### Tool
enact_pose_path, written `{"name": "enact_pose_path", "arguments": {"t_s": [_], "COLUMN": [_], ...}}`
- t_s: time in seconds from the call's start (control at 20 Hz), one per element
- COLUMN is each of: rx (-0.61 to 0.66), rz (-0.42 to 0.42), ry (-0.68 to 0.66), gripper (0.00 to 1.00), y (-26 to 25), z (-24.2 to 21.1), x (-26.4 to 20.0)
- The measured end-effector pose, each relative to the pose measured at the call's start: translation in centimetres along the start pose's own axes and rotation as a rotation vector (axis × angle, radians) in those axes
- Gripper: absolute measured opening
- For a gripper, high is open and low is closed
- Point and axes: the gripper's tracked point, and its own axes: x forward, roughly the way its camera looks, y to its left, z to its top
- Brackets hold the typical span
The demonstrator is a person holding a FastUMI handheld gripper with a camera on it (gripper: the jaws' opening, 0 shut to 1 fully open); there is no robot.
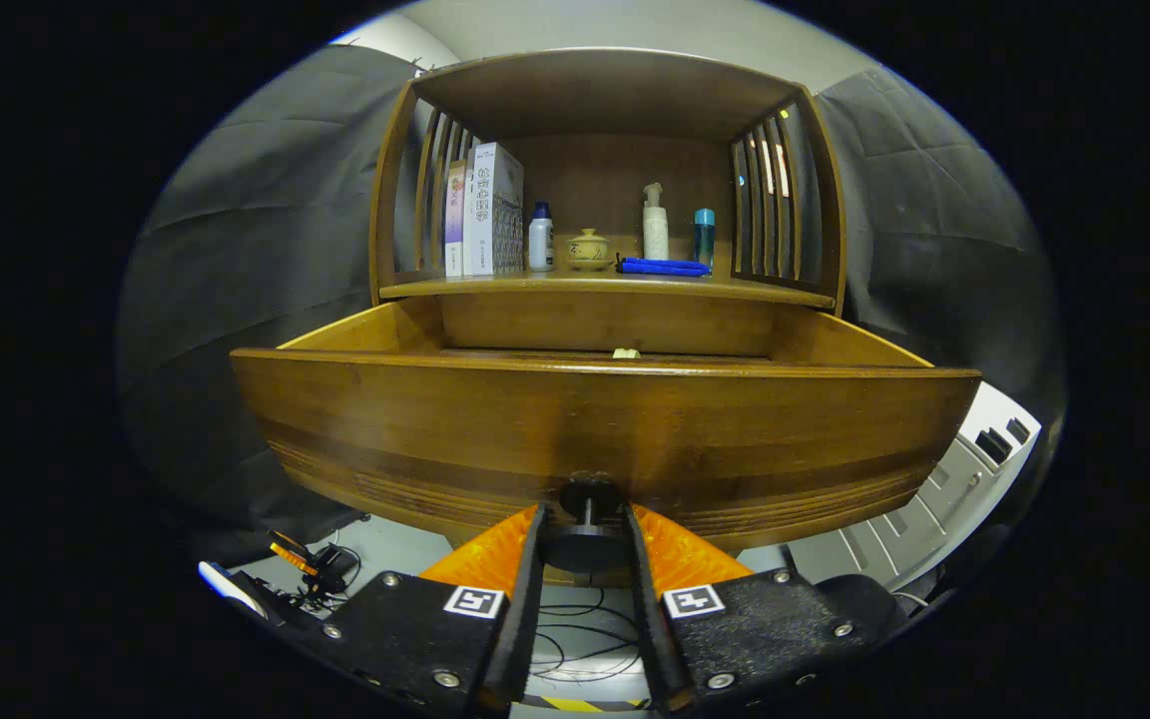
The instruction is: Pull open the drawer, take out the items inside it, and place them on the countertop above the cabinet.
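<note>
Drawer front fills most of what lies ahead of me: one wide wooden drawer, pulled well out from the cabinet, its two side walls running back to the cabinet body. Over its front lip I can see only one small pale item near the back wall; the rest of the inside is hidden from my angle.

Above the drawer is the countertop, a single wooden shelf framed by two slatted side panels and a curved roof. On it I count two boxes standing upright together at the left, one white bottle with a dark cap just beside them, one small yellowish lidded pot in the middle, one white pump bottle, one blue bottle near the right slats, and one flat blue object lying in front of those last two.

My gripper sits at the bottom centre of the drawer front. Its two orange fingers flank the single dark round knob, one on each side and close against it; I cannot tell whether both actually press on it.

Below, cables lie on the floor between my fingers.
</note>
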Motion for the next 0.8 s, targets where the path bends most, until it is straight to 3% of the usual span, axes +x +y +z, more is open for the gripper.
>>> {"name": "enact_pose_path", "arguments": {"t_s": [0.05,0.25,0.55,0.8], "rx": [0.025,0.059,0.096,0.069], "rz": [0.032,0.126,0.125,0.062], "ry": [-0.009,-0.081,-0.238,-0.226], "gripper": [0.49,0.98,0.96,0.96], "y": [0.5,1.8,1.0,-0.1], "z": [0.3,3.3,10.8,15.3], "x": [-0.1,-1.8,-4.0,-1.7]}}
